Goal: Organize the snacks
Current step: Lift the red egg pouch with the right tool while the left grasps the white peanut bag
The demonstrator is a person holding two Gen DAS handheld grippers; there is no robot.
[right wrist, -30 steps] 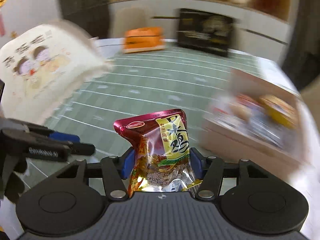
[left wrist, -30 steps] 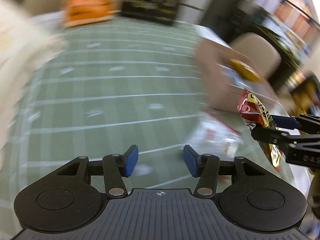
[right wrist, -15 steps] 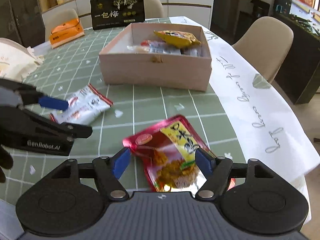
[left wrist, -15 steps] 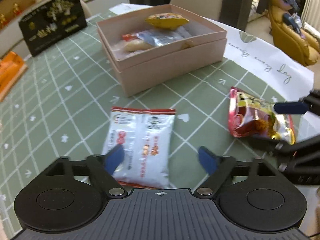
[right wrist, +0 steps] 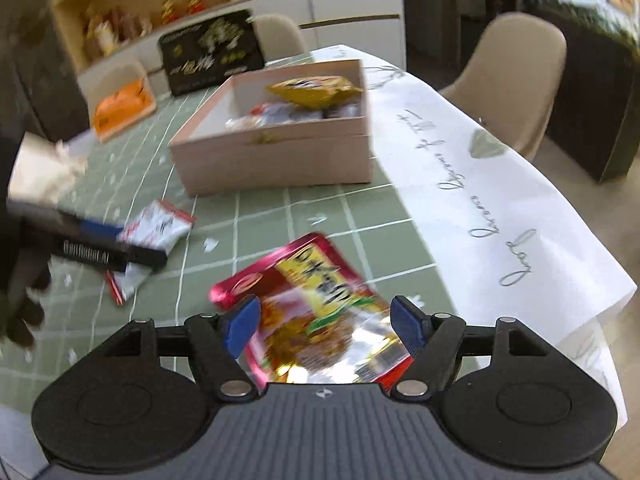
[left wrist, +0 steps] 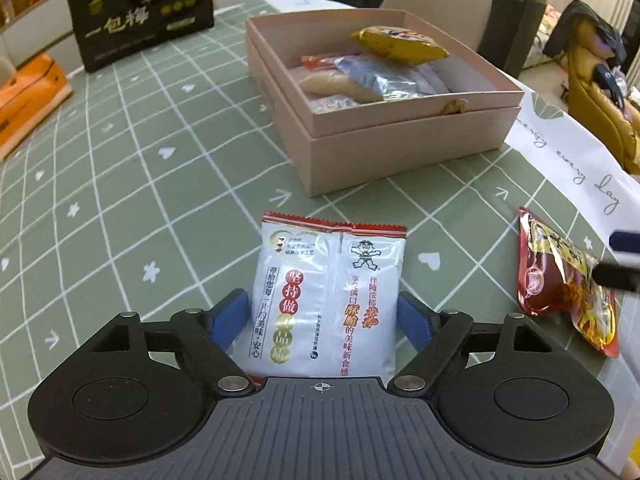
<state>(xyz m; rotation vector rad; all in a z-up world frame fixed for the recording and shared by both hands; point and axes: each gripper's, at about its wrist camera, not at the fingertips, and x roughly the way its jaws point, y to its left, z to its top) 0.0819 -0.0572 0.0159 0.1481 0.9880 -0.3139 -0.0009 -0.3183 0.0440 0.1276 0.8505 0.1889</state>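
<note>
The white snack packet (left wrist: 326, 300) lies lengthwise between the spread, not-yet-gripping fingers of the left tool (left wrist: 325, 318), pointing toward the pink box (left wrist: 400, 152) straight ahead, while the right tool (right wrist: 325, 322), likewise released, straddles the red packet (right wrist: 310, 312).

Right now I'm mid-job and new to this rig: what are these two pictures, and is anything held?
Each picture comes from a camera mounted on a hand-held gripper, looking forward along its blue-tipped jaws. In the left view, the left gripper has open jaws straddling a white snack packet on the green tablecloth. In the right view, the right gripper, also open, straddles a red snack packet. Nothing is gripped. Beyond sits a pink box already holding snacks.
</note>
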